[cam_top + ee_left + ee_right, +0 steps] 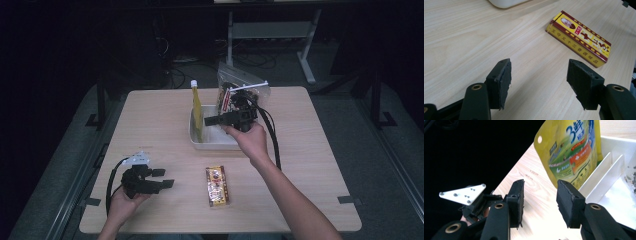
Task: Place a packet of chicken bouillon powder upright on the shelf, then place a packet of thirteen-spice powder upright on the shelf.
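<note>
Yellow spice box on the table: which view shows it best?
The left gripper view: the spice box lies close, its printed top and side readable. The high view shows it small, flat on the table.

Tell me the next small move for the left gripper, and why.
Probably ease the left gripper forward toward the yellow box and line its open jaws across the narrow sides. The box lies flat on the table, ahead of the empty jaws, while the right gripper hangs open by the white bin with the yellow pouch.

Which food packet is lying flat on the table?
The yellow-and-red box, alone on the bare table. The yellow pouch and the clear bag stand at the white bin.
</note>
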